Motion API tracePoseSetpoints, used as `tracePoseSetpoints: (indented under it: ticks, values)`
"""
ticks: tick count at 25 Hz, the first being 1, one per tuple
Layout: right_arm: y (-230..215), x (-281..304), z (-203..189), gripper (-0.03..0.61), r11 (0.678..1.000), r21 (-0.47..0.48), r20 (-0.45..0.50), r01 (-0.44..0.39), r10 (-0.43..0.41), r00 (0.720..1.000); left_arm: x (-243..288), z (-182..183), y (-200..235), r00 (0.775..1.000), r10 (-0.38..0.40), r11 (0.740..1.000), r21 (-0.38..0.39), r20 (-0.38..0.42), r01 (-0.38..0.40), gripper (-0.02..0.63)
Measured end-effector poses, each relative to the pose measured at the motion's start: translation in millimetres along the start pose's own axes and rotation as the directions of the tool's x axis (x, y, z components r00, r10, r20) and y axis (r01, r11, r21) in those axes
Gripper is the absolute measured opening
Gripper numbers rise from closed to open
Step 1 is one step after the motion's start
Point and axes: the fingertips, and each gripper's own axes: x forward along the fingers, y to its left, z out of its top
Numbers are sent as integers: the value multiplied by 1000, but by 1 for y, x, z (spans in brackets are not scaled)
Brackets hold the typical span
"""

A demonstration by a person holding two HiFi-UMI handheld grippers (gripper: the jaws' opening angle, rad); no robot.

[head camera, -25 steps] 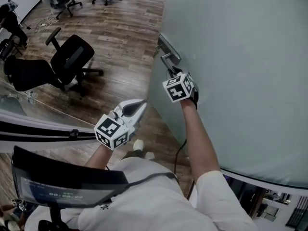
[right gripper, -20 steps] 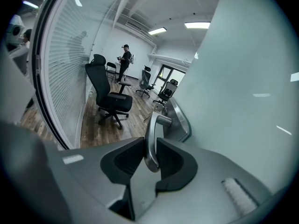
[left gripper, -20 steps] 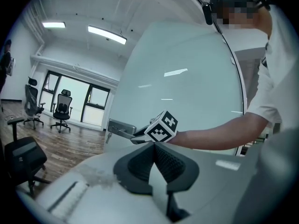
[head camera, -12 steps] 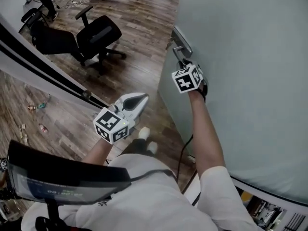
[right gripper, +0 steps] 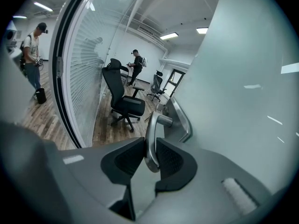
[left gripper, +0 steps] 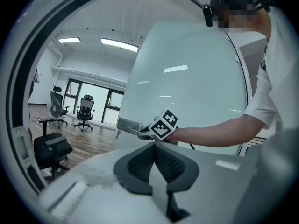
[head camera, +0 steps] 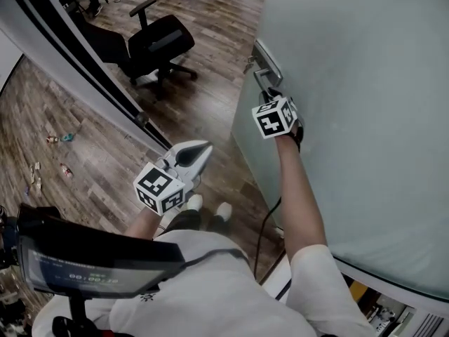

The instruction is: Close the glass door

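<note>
No text was legible. The screen (head camera: 84, 276) below my head camera showed a row of digits too blurred to read; the left marker cube (head camera: 160, 190) and the right marker cube (head camera: 275, 118) bore only square patterns.

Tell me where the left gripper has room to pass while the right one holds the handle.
Bare floor lies between the black partition frame and the edge of the glass door, ahead of the left gripper. It is crowded at the handle, where the right gripper grips, and farther out by the office chair.

Wood-plank floor (head camera: 203, 111) — a black office chair (head camera: 160, 42) stands on it.
</note>
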Motion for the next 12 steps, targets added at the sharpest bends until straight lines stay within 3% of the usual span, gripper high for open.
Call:
tracePoseSetpoints:
  ticks: [12]
  values:
    - [71,-18,14,103,999,43,-7,14,-14,1000,-80,-16,29,996,-85,996,22,-1,85,6]
